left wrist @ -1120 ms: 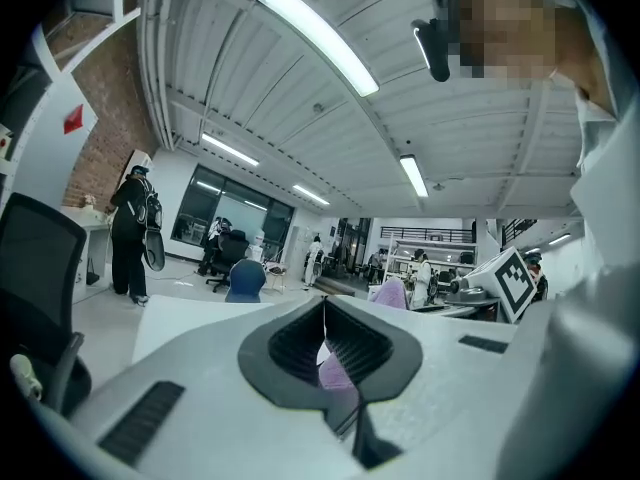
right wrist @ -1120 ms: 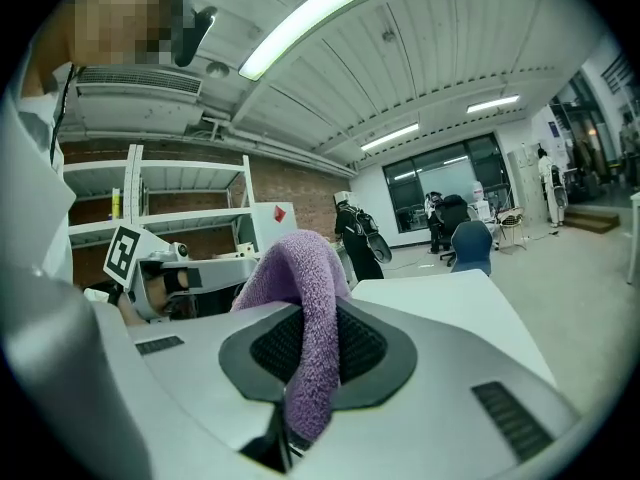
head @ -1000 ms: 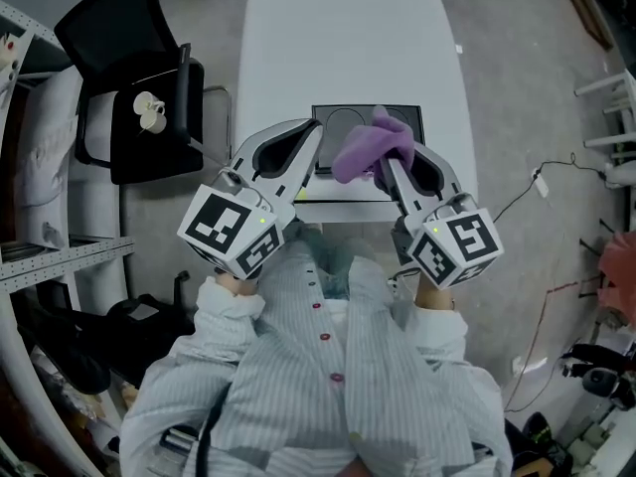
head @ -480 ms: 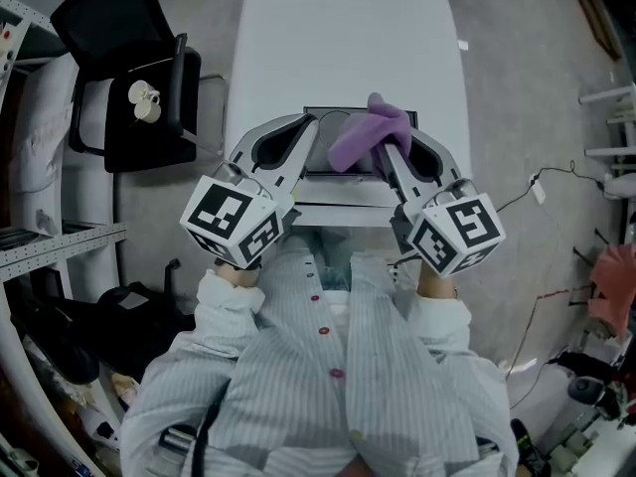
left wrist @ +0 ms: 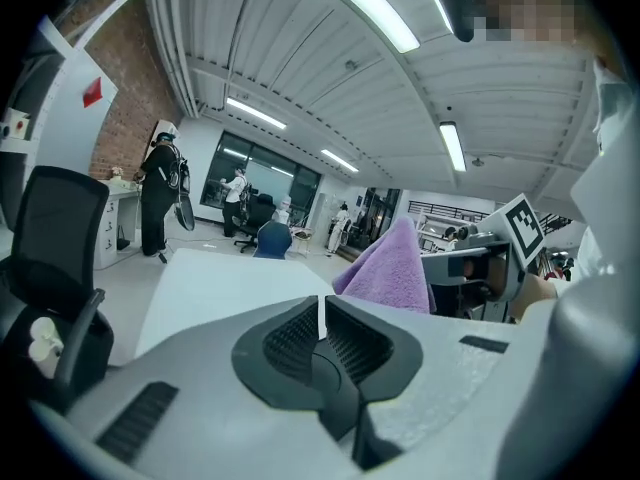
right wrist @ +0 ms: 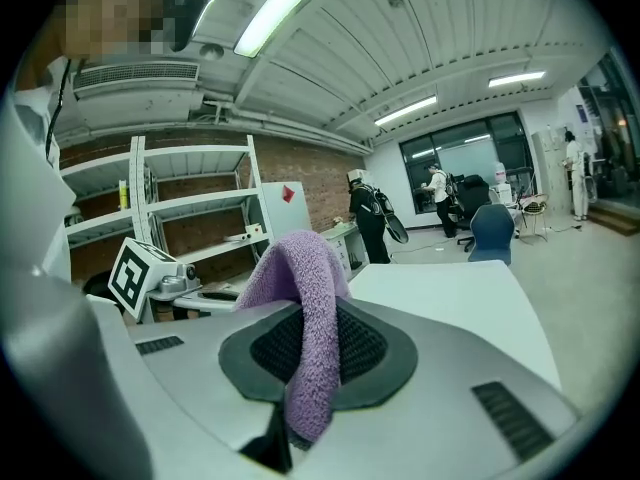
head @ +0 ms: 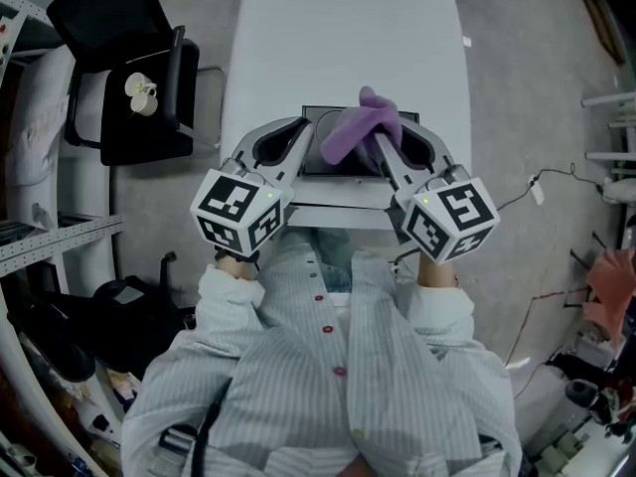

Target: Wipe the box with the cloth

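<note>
While the right tongs (right wrist: 318,340) pinch a purple terry cloth (right wrist: 300,268) between their ribbed black pads, the nubby fabric folds over the tips in a soft hump and one end hangs down through the gap. The left tongs (left wrist: 322,320) are closed on nothing, their ridged pads meeting with only a thin slit between them.

Seen from the head view, both pairs of tongs point away from the person, side by side over the near edge of a smooth white tabletop (head: 338,38). Just ahead of their tips and partly under them lies the box (head: 320,113), flat and rectangular with a dark rim and a paler inside. The cloth bunches above its middle, between the two sets of tips. Whether cloth and box touch cannot be told.

Neither gripper view shows the box; both look level across the tabletop into a large room. A black office chair (head: 129,68) stands well to the left of the left tongs.
</note>
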Tool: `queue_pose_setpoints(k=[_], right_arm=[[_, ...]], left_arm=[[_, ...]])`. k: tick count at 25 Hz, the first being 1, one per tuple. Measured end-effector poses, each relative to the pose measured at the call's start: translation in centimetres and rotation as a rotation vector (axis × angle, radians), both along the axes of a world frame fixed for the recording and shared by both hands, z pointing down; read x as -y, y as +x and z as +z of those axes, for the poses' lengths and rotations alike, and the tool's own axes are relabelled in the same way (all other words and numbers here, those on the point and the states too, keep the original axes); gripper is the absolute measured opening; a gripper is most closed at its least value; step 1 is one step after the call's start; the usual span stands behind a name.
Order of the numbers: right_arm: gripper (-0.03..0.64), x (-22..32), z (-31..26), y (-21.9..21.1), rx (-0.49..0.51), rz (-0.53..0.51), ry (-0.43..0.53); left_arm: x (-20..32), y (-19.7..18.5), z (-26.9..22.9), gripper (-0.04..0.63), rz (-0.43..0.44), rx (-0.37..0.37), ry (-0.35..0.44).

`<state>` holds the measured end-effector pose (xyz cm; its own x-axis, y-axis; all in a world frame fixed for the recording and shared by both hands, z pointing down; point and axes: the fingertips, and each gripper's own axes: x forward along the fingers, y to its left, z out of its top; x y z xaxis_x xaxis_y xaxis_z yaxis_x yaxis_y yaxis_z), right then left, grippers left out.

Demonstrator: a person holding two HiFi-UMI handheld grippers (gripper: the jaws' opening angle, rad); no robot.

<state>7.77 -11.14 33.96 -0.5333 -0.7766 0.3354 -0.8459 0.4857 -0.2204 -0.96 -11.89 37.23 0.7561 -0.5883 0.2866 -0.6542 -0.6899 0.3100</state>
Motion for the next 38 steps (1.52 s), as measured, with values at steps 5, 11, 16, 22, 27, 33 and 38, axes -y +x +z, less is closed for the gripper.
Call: queue_pose_setpoints(k=[5,11,16,22,27,33,38], right_arm=[[0.044,1.2,2.1,-1.3,-0.041,-0.048,-0.036],[0.044,2.9,5.7,-3.2,-0.106,-0.098,-0.081],[0.044,3.8,8.9,-4.8,-0.153,-0.148,-0.125],[0.044,4.6,12.0,-6.6,-0.173,-0.217,-0.211],[0.044,5.0,14.1,-7.6,-0.24,-0.28,-0.257],[0.044,5.5,15.9,-7.6,-0.267,-0.294,-0.278],[0.044,5.7,16.4,-7.1,-0.202,-0.256,-0.297]], left_arm=[[0.2,-0.4,3.5,0.012,-0.016,0.046,-0.072],[-0.5,-0.3,8.5,0.062,-0.006,0.114,-0.171],[-0.7,-0.1,11.0,0.074,-0.022,0.142,-0.222],[-0.6,-0.6,12.9,0.074,-0.041,0.18,-0.256],[-0.8,-0.4,14.2,0.074,-0.037,0.22,-0.272],[-0.8,-0.1,14.5,0.074,-0.053,0.205,-0.28],[-0.7,-0.4,14.7,0.074,-0.085,0.168,-0.298]])
